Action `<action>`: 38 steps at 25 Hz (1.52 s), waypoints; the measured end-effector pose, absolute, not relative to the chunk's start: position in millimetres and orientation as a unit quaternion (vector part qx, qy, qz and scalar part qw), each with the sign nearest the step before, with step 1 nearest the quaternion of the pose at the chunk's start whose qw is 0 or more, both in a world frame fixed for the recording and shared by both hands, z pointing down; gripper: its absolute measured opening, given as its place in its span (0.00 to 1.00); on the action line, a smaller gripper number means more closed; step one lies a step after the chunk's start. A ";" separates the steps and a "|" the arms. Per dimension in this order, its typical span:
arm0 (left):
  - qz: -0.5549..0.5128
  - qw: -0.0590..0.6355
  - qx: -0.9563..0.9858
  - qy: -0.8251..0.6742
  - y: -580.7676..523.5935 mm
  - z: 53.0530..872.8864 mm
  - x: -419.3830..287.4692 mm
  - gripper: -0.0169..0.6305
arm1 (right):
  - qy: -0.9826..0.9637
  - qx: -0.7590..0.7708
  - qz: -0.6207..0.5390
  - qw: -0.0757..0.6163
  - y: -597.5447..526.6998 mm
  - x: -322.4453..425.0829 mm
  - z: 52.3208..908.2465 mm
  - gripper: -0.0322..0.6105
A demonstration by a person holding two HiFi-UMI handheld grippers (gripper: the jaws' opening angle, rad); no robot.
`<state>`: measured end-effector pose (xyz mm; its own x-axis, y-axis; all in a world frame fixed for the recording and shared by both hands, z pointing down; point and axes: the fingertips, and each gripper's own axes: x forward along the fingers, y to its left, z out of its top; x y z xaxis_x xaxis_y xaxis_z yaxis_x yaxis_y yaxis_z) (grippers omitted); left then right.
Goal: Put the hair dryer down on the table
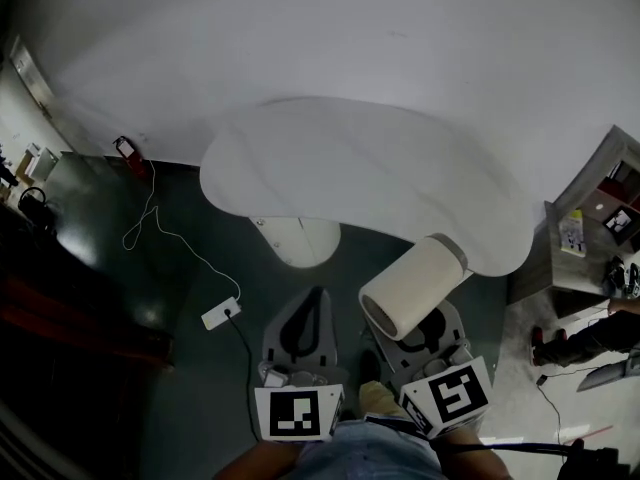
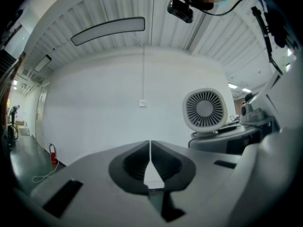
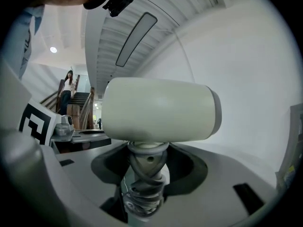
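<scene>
Looking down on a dark green floor (image 1: pixel 190 268), we face one white curved table (image 1: pixel 330 158) by a white wall (image 1: pixel 400 38). One hair dryer (image 1: pixel 412 286) stands upright in our right gripper (image 3: pixel 144 162), handle clamped between the jaws, barrel at the table's near edge. Our left gripper (image 2: pixel 150 161), second of two, is closed together, empty.

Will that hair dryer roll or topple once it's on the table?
Probably top-heavy: the hair dryer has a fat round barrel over a thin handle, so upright it likely topples. Lying down, the handle should stop rolling.
</scene>
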<state>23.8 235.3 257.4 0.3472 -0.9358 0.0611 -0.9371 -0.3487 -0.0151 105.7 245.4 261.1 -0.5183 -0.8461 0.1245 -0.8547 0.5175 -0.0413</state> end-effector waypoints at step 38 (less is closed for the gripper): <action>0.023 0.034 0.824 -0.565 -166.7 277.1 -77.9 0.05 | -0.861 0.499 0.065 0.075 -146.5 15.6 291.4 0.40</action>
